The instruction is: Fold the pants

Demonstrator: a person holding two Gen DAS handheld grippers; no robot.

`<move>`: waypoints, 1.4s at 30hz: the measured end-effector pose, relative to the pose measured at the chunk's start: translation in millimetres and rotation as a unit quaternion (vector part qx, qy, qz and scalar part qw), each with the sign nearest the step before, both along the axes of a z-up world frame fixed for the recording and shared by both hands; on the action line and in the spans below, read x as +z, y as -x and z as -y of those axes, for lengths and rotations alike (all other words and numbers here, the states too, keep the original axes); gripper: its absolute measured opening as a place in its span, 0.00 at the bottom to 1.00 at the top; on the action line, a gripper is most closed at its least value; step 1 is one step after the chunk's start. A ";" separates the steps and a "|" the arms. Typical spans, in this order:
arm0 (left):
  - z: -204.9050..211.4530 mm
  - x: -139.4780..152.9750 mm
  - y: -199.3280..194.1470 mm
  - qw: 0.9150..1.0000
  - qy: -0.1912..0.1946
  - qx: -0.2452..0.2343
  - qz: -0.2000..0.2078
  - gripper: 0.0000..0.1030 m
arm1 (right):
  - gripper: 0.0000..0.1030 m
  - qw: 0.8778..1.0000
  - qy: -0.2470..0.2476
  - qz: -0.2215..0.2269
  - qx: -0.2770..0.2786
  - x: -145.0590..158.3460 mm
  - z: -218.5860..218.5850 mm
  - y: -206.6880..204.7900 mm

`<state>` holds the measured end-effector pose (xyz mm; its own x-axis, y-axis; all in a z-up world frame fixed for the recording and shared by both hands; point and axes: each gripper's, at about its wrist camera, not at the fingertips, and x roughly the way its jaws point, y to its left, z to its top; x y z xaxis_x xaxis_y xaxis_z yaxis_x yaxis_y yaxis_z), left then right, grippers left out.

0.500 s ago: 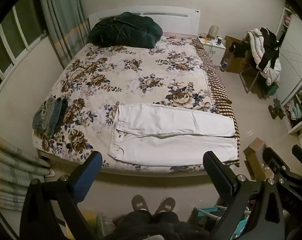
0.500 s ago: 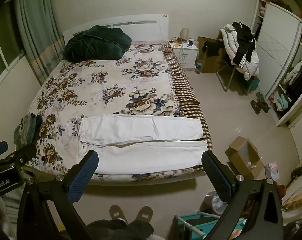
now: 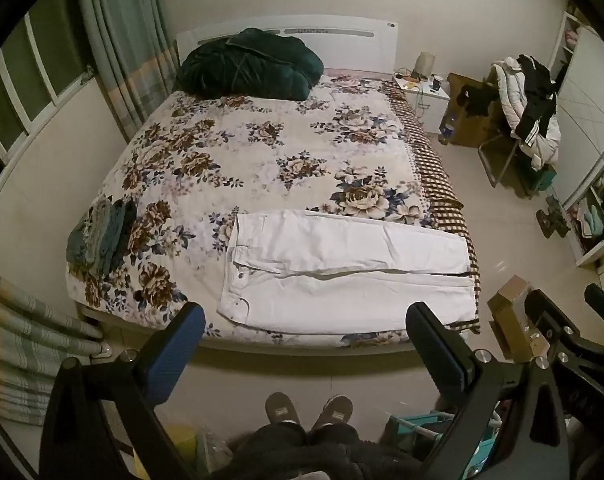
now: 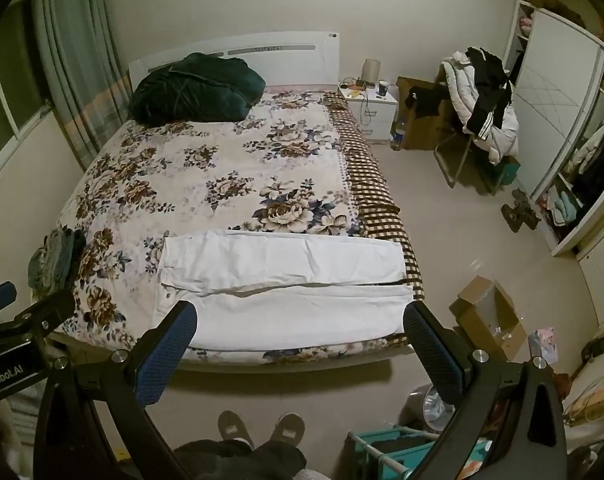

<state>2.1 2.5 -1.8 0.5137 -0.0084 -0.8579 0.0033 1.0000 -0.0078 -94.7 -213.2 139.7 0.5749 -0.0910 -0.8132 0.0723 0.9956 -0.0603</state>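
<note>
White pants [image 3: 341, 272] lie flat across the foot of the floral bed [image 3: 262, 160], waist at the left, both legs side by side running right; they also show in the right wrist view [image 4: 286, 280]. My left gripper [image 3: 305, 332] is open and empty, held above the floor before the bed's foot edge, apart from the pants. My right gripper [image 4: 300, 332] is open and empty at about the same height, its fingertips framing the near leg. The right gripper also shows at the right edge of the left wrist view [image 3: 561, 320].
A folded grey-green stack of clothes [image 3: 100, 236] lies on the bed's left corner. A dark green quilt [image 3: 250, 64] sits at the headboard. A cardboard box [image 4: 485, 316], a teal rack [image 4: 385, 452], a chair with jackets [image 4: 481, 96] and a nightstand [image 4: 369, 108] stand to the right.
Both grippers have barely moved; the views have shifted only slightly. The pants lie as before.
</note>
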 end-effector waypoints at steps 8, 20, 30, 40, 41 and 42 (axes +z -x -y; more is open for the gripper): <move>2.7 1.7 2.2 1.000 -0.002 0.001 0.002 1.00 | 1.00 1.000 0.001 0.001 0.001 1.5 -0.7 2.1; 2.7 1.7 2.4 1.000 -0.002 0.001 0.003 1.00 | 1.00 1.000 0.002 0.004 0.001 4.0 -1.8 5.9; 3.1 1.1 1.7 1.000 -0.003 0.001 0.005 1.00 | 1.00 1.000 0.003 0.006 0.001 6.1 -3.0 9.3; 3.2 1.3 2.1 1.000 -0.003 0.001 0.007 1.00 | 1.00 1.000 0.003 0.006 0.002 15.9 0.5 2.9; 3.5 1.0 1.5 1.000 -0.005 0.001 0.007 1.00 | 1.00 1.000 0.003 0.007 0.002 14.9 -0.4 5.6; 2.9 1.1 1.7 1.000 -0.004 0.002 0.007 1.00 | 1.00 1.000 0.003 0.008 0.002 14.8 -0.5 5.9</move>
<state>0.4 -0.5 -0.8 0.5257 0.0001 -0.8507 0.0001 1.0000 0.0002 -100.6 -212.8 154.5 0.5876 -0.0932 -0.8037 0.0694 0.9955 -0.0648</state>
